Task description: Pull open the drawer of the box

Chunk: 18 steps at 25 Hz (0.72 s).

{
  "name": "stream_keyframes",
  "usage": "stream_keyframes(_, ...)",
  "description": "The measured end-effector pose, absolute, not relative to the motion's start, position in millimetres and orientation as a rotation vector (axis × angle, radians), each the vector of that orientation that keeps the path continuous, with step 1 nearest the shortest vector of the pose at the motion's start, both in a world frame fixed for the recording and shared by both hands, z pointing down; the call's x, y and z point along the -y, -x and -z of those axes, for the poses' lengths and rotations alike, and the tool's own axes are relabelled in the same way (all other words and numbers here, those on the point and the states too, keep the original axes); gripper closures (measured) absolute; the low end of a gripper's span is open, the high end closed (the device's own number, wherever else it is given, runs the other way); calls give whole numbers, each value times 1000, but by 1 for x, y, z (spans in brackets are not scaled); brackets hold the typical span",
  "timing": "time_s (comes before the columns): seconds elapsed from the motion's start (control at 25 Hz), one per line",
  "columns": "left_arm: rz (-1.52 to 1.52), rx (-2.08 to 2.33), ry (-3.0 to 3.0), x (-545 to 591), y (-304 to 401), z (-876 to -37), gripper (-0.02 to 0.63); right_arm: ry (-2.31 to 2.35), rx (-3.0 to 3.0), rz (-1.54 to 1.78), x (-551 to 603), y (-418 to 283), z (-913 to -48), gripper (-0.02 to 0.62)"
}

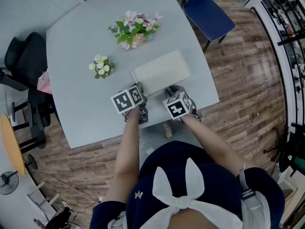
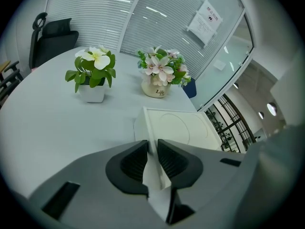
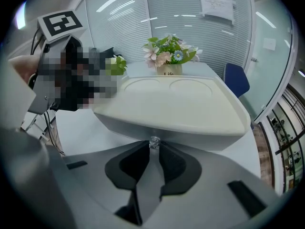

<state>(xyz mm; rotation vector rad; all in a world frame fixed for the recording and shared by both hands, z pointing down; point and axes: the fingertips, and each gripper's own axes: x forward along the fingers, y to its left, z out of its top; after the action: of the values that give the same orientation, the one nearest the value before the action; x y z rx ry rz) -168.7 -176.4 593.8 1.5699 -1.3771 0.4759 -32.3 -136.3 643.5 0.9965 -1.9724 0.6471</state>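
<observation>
A flat white box (image 1: 162, 70) lies on the pale grey table (image 1: 81, 113), near its front edge. My left gripper (image 1: 141, 91) is at the box's near-left corner; in the left gripper view its jaws (image 2: 152, 151) are shut on the thin white side wall of the box (image 2: 181, 128). My right gripper (image 1: 171, 89) is at the front face. In the right gripper view its tips (image 3: 153, 149) pinch the small clear knob (image 3: 153, 142) on the drawer front (image 3: 190, 133), under the box top (image 3: 176, 104). The drawer sits flush in the box.
A pot of pink flowers (image 1: 136, 28) stands behind the box, and a small white-flowered plant (image 1: 101, 67) to its left. A blue chair (image 1: 207, 13) is beyond the table's far right, a black chair (image 1: 24, 56) at the left. The table's front edge is just under my hands.
</observation>
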Motion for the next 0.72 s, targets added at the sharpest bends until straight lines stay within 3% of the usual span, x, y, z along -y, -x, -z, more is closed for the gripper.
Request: stream_keyframes(0.72,-449,1378,-1563,177,169,-594,527,-994,1968,-644,131,29,-644,528)
